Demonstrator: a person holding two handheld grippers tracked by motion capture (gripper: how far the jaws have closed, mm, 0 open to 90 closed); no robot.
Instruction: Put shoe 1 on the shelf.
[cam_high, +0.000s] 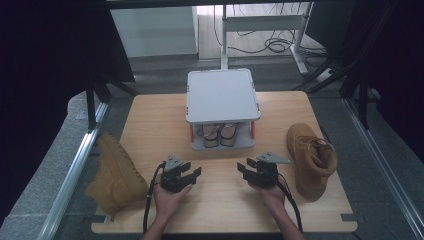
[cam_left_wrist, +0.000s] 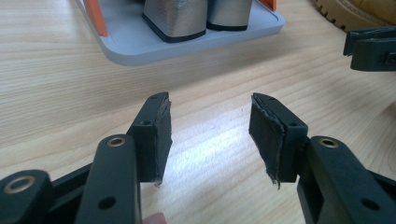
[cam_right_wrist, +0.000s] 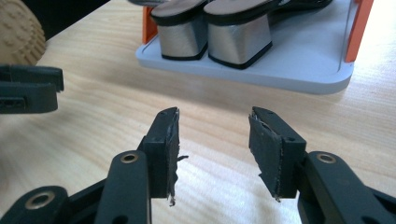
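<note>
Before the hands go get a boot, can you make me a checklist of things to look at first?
1. Left hand-held gripper open with nothing between its pads: ok.
2. Right hand-held gripper open, nothing held: ok.
3. Left boot lying on its side at the table's left edge: not ok for an easy grab.
4. Right boot on the table, free to reach: ok.
5. Rack lower shelf taken by heeled shoes: not ok.
6. Rack's top bare: ok.

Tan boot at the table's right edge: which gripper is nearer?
Right. The right gripper sits just left of that tan boot, jaws open and empty. The left gripper is farther left, past the table's middle, also open.
</note>
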